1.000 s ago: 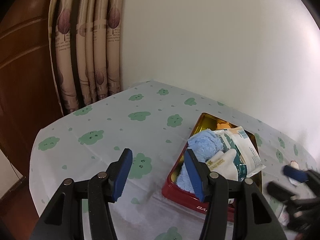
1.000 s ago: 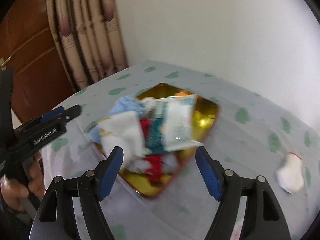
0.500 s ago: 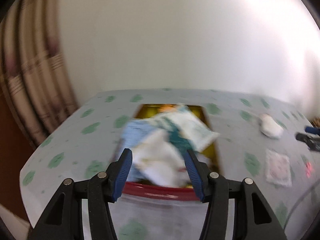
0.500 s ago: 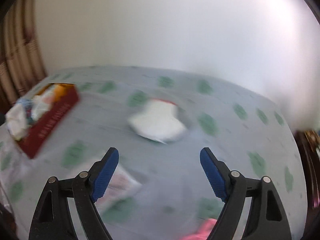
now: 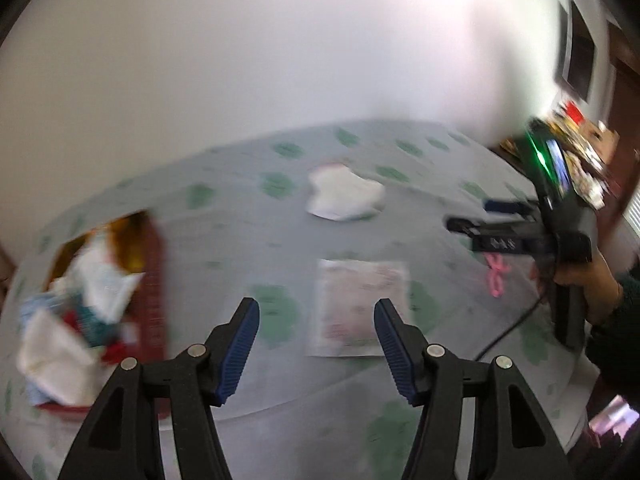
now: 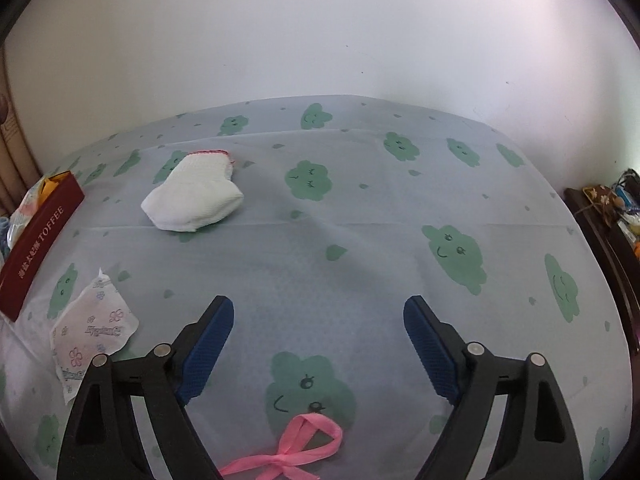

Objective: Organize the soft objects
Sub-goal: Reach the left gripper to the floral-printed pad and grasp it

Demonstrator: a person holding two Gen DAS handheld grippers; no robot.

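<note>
1. The left gripper [image 5: 316, 320] hangs over the table with its blue pads apart and nothing between them; its jaws have just been opening.
2. Past the left gripper's right finger lies a flat white sachet [image 5: 362, 308] printed with pink flowers, resting on the tablecloth [image 5: 240, 224] and touching no pad. This view is blurred, so the print is unreadable there.
3. The right gripper [image 6: 318, 316] is also released, pads wide, nothing held; its jaws have just been opening too.
4. Directly below the right gripper, at the near edge of its view, a pink ribbon [image 6: 296, 450] lies looped on a green cloud print of the cloth.
5. A white mitt [image 6: 194, 196] with a thin red-trimmed cuff lies flat on the cloth, well apart from both grippers, toward the wall [image 6: 320, 32].
6. The red tin [image 6: 38, 240], lettered "TOFFEE" on its side, sits at the left edge of the table. In the left wrist view its gold inside shows, heaped with white, blue and red soft items [image 5: 80, 300] that spill over its near rim.
7. In the right wrist view the sachet lies just beside the tin's near end, left of the gripper.
8. A person's hand [image 5: 588, 280] with a dark sleeve grips the right tool's handle.
</note>
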